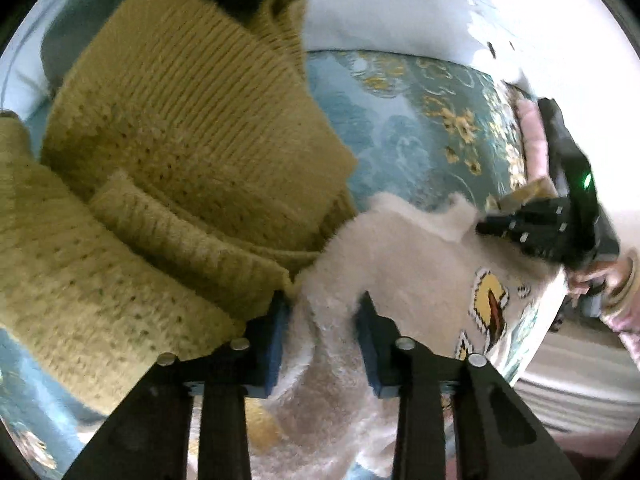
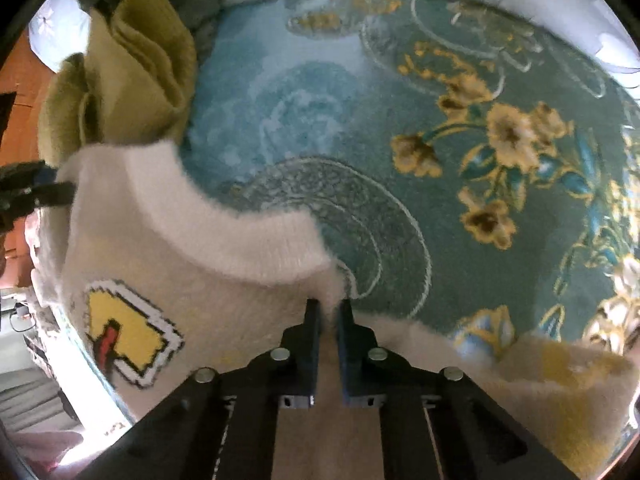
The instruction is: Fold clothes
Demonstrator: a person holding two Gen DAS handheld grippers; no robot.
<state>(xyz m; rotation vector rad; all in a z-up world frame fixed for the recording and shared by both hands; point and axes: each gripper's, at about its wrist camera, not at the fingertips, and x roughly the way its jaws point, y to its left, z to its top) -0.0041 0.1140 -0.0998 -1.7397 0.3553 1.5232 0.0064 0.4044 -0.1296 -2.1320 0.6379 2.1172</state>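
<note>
At six o'clock in each wrist view, a gripper pinches the cream fuzzy sweater [image 2: 224, 248] spread on the teal floral bedspread [image 2: 400, 100]. Left gripper [image 1: 323, 316]: jaws clamped on a bunched fold. Right gripper [image 2: 329, 312]: jaws nearly together, nipping the upper edge beside the neckline. An olive knit sweater [image 1: 168, 152] lies folded at ten o'clock. Judged best practice: move both grips evenly, keeping the edge taut, so the fold lands square and clear of the olive knit.
</note>
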